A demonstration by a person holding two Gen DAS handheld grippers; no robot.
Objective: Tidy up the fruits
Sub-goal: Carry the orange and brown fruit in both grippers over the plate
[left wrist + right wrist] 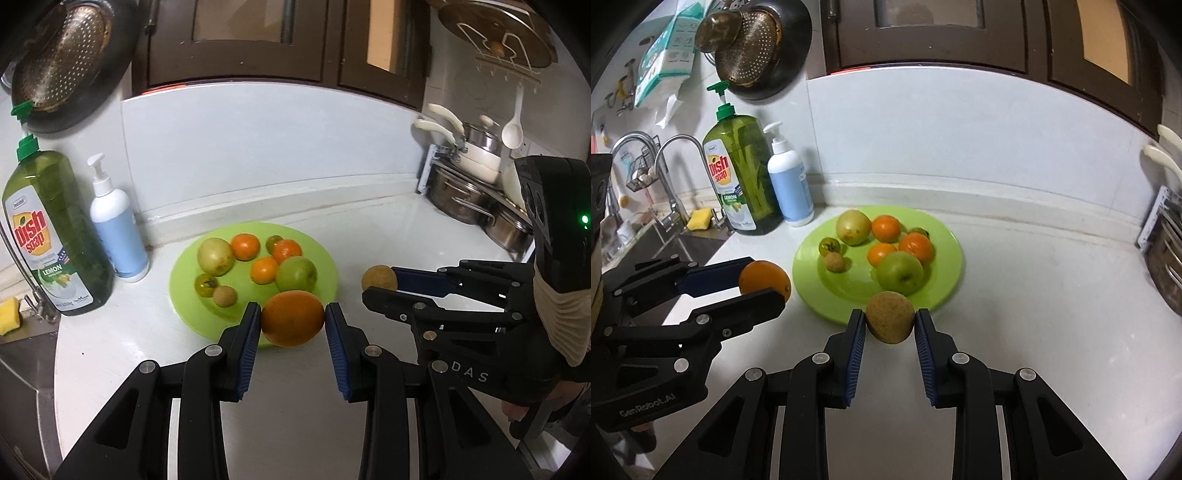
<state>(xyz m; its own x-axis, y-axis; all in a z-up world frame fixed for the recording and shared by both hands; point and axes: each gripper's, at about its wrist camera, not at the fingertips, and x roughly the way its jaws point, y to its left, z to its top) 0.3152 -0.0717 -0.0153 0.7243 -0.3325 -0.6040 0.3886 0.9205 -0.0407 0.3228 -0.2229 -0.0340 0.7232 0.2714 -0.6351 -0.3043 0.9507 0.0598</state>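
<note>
A lime-green plate (184,273) (945,236) on the white counter holds several fruits: a yellow-green apple (215,256), a green apple (296,274) (900,272), three small oranges, two small green tomatoes and a small tan fruit (225,295). My left gripper (291,319) (764,286) is shut on a large orange (292,317) (764,278) at the plate's near edge. My right gripper (890,321) (380,288) is shut on a brown round fruit (890,316) (378,278), just off the plate's right side.
A green dish soap bottle (51,236) (742,177) and a white-blue pump bottle (116,229) (790,181) stand left of the plate. A sink with taps (670,184) lies further left. Steel pots (469,184) sit on a rack at right. A colander hangs above.
</note>
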